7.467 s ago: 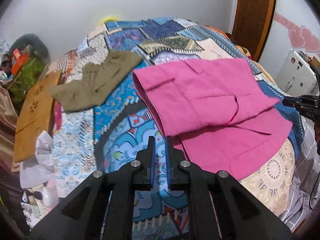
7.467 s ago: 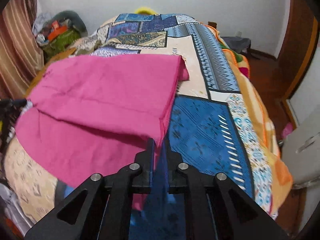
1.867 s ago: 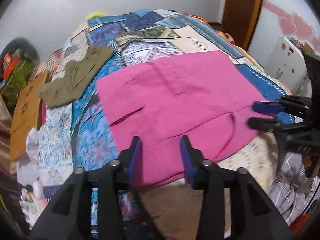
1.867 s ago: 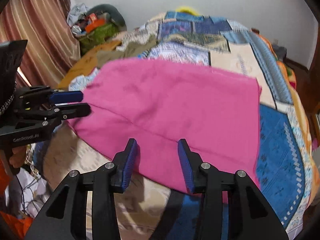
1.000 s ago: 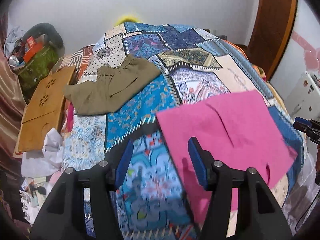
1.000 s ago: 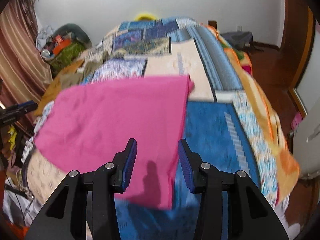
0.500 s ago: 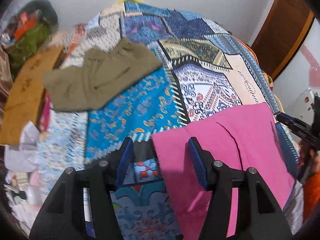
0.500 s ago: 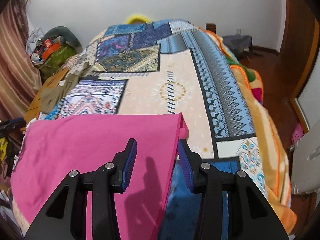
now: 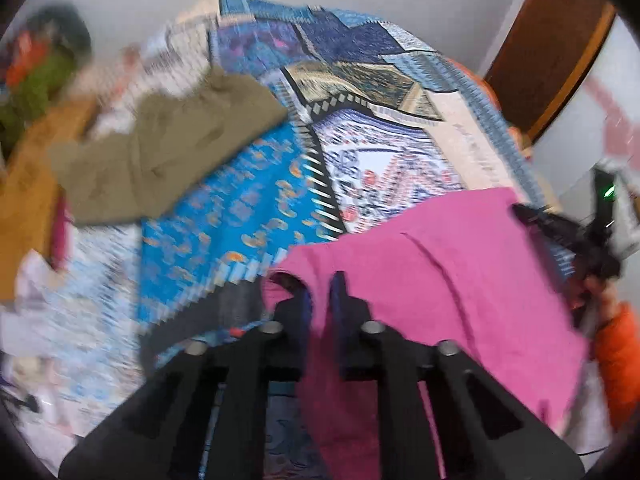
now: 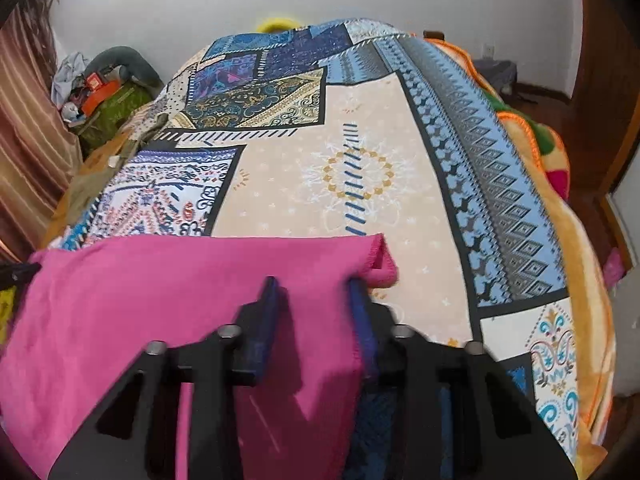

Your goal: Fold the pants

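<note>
Pink pants (image 9: 440, 280), folded, lie on the near part of the patterned bedspread (image 9: 240, 208). My left gripper (image 9: 321, 292) is shut on their far left corner, with pink cloth pinched between the fingers. In the right wrist view the pants (image 10: 160, 300) fill the lower left. My right gripper (image 10: 314, 284) straddles their far right corner; its jaws are closing, the cloth lies between them and the pads stand apart from it. That right gripper (image 9: 560, 228) also shows at the left view's right edge, held by a hand in an orange sleeve (image 9: 616, 352).
An olive garment (image 9: 160, 160) lies on the bed's far left. A wooden board (image 9: 24, 200) and a clutter pile (image 10: 100, 92) border the left side, beside a striped curtain (image 10: 28, 120). An orange blanket (image 10: 560, 184) hangs off the right side. A brown door (image 9: 552, 52) stands behind.
Both grippers came down and forward onto the pants' far corners. The left jaws went from wide open to shut on the cloth. The right jaws stand a little narrower.
</note>
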